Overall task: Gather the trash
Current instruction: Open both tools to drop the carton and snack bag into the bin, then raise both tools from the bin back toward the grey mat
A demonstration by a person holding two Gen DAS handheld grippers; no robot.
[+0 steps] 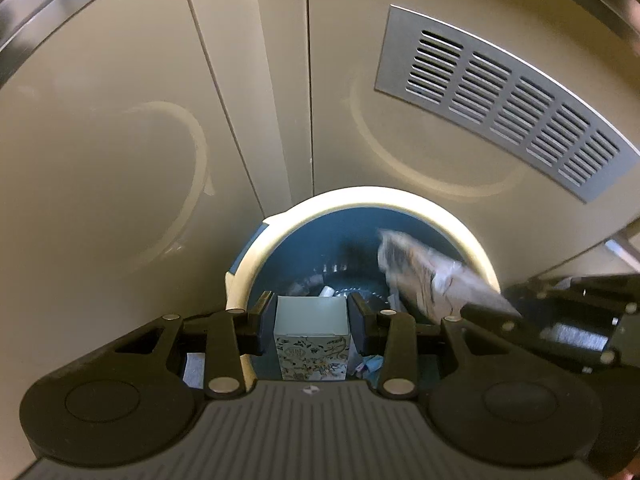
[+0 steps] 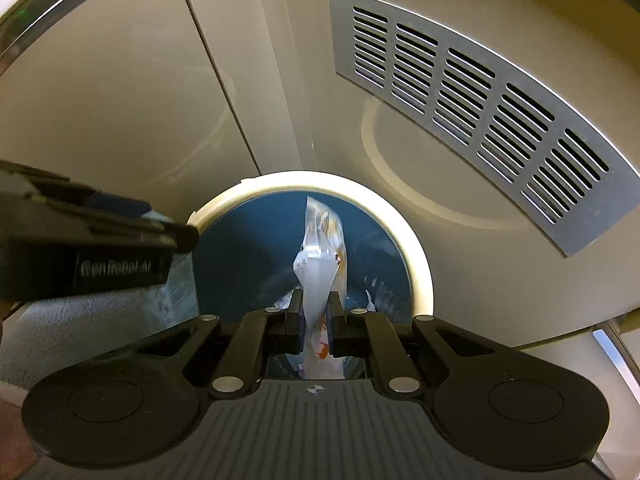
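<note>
Beige cabinet fronts [image 1: 120, 160] behind; the left gripper [image 1: 312, 320] clamped a patterned carton [image 1: 312, 328] and the right gripper [image 2: 316, 320] pinched a plastic wrapper [image 2: 320, 264], both above the blue bin [image 2: 420, 264], apparently for dropping.

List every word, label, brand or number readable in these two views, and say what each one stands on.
"GenRobot.AI": raised letters on the side of the black left claw, slightly blurred, seen from the right wrist.
Small floral-printed white carton held in the left claw: an emblem with lettering, too small to read.
Crumpled clear plastic wrapper in the right claw: orange print, no legible words.
Blue round bin with cream rim: no text.
</note>
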